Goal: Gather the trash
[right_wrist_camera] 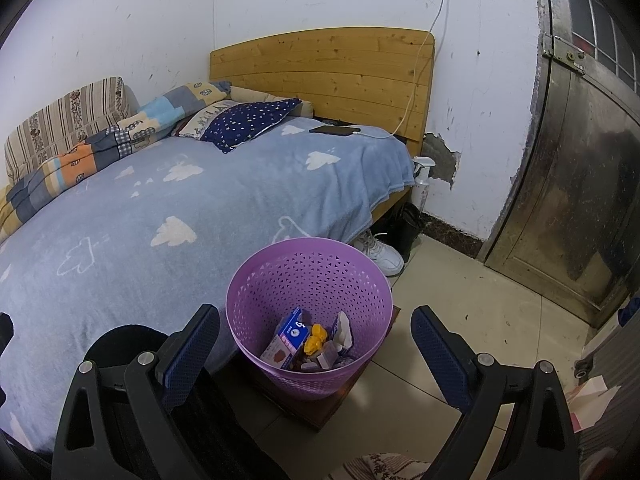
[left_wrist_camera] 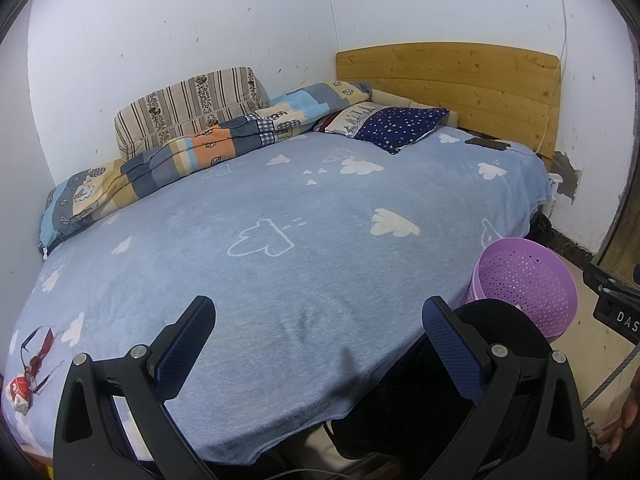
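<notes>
Trash (right_wrist_camera: 308, 344) inside purple basket (right_wrist_camera: 240, 304) beside bed edge (right_wrist_camera: 320, 224), both hand-held grippers (left_wrist_camera: 316, 344) (right_wrist_camera: 316, 352) spread wide, empty

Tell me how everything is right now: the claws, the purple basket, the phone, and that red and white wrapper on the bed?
left gripper: open, holding nothing, over the bed's near edge.
right gripper: open, empty, above the basket.
purple basket: upright beside the bed, partly filled with trash.
red and white wrapper: crumpled, lying on the blue blanket, not yet collected.
phone: flat on the blanket, white cable plugged in.
</notes>
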The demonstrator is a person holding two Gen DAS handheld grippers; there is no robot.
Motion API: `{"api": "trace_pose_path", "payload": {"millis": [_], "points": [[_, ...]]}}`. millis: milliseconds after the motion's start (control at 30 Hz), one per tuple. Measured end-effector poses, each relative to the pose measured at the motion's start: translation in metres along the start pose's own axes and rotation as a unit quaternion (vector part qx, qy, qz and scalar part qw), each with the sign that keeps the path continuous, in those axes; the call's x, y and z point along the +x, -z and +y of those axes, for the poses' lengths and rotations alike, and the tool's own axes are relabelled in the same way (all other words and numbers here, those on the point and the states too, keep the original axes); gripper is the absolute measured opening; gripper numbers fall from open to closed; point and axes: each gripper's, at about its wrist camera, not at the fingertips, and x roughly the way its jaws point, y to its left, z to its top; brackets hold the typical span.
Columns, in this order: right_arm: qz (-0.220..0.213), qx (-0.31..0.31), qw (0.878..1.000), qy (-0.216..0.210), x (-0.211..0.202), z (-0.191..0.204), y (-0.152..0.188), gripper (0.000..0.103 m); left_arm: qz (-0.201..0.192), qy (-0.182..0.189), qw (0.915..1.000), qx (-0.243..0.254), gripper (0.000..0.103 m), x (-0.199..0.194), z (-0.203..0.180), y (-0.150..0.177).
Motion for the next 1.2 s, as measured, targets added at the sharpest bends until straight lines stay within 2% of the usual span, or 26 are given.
{"api": "trace_pose_path", "payload": {"millis": [433, 1200], "points": [[0.001, 0.000, 1.000, 0.000, 0.001, 0.002, 0.000, 0.097, 0.000, 0.015, 0.9999, 0.002, 0.103, -0.001, -0.008, -0.003], [-0.004, -0.006, 1.000, -0.003, -0.003, 0.006, 0.002, 0.097, -0.014, 0.016, 0.9998, 0.007, 0.103, -0.012, -0.012, -0.001]]}}
